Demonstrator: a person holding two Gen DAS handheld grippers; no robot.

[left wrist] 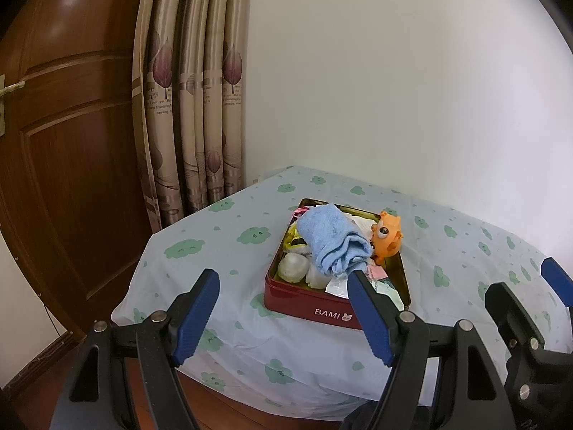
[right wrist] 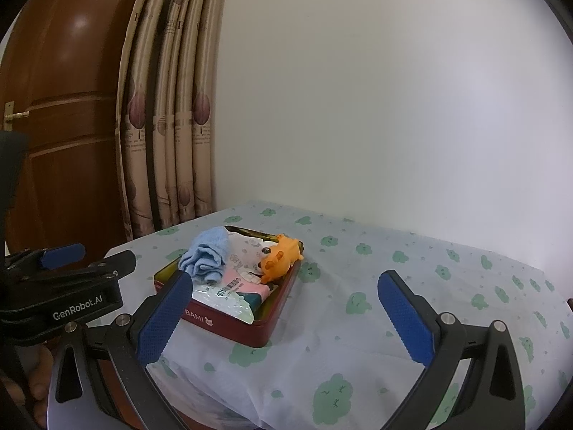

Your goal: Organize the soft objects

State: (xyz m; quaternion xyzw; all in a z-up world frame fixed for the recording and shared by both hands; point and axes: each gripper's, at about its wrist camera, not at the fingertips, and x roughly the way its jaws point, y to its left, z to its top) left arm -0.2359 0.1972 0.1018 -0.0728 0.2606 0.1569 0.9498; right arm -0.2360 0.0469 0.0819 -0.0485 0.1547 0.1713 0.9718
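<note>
Showing white bundles beside blue towel, left view only

**Tin ahead of both grippers, soft items inside**

Tin sits on the table, ahead of the left gripper, its near wall between that gripper's spread fingers. From the right gripper the tin lies ahead and to the left, behind its left finger. Rolled towel lies in the tin on top of the other items, toward the left side. Toy rests on the tin's right rim, just right of the towel. Packets lie in the near part. Curtain and door stand behind-left, wall behind.
</note>
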